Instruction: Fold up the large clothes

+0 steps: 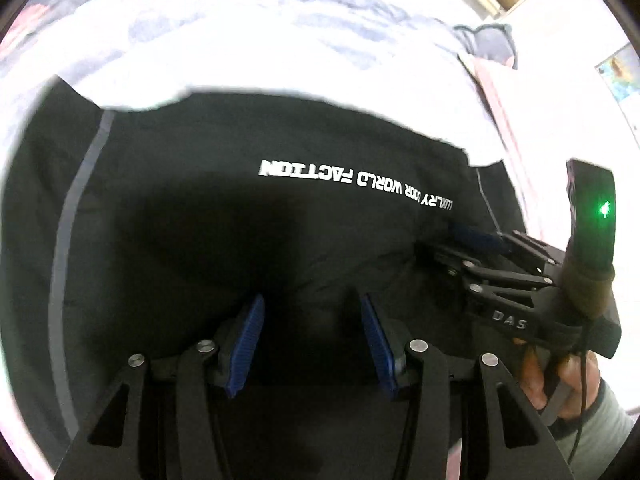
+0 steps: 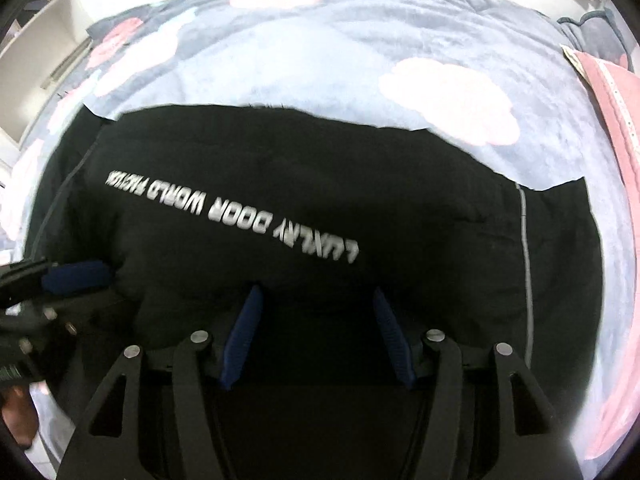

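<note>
A black padded garment point(image 1: 280, 208) with white lettering and a grey seam stripe lies spread on the bed, its print upside down to me. The same garment point(image 2: 360, 184) fills the middle of the right wrist view. My left gripper point(image 1: 311, 304) has its blue pads set wide, with the bulging near edge of the garment between them. My right gripper point(image 2: 317, 294) holds that near edge the same way, further right. Each gripper shows in the other's view, the right gripper point(image 1: 476, 240) and the left gripper point(image 2: 80, 280), with one blue pad lying on top of the cloth.
A grey-blue bed cover point(image 2: 280, 60) with pink cloud shapes lies under and beyond the garment. A pink cloth point(image 2: 612, 120) lies along the right edge. White shelves point(image 2: 36, 48) stand at the far left. A person's hand point(image 1: 560, 380) in a grey sleeve grips the right handle.
</note>
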The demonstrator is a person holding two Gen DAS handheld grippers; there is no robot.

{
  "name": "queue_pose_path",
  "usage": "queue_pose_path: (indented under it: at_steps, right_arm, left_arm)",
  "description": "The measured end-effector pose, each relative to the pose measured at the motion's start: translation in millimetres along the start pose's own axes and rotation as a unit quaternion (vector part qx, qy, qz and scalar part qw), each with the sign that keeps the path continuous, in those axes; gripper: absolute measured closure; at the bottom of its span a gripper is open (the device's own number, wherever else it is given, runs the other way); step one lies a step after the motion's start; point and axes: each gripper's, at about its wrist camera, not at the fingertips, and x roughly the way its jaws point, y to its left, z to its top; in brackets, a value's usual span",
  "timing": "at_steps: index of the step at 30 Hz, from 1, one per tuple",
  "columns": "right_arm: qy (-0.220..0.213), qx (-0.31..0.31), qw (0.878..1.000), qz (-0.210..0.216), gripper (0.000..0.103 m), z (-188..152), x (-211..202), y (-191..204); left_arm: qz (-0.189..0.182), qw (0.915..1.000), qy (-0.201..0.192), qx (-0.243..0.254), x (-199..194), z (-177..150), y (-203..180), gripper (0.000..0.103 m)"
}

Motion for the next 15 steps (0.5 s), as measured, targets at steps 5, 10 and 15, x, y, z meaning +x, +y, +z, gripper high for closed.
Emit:
queue_pose_path:
  at_steps: [5,10,15]
  right_arm:
    - [-0.034,0.026,0.999,0.017,0.035,-15,-52,-13]
    - [-0.054,0.060,0.997,0.007,0.027,-35,-93,-56]
    - [-0.058,0.117,0.991,-0.014,0.027,-64,-117,-105]
  left_arm:
    - [0.030,0.9976,-0.061,0.012,-69,-4,10,0.051]
    - [0.064,0.9931,-0.097,-0.015,-127,-28,57,0.051]
    - [0.083,0.9877,-0.111,-0.073,-156,-39,115,0.051]
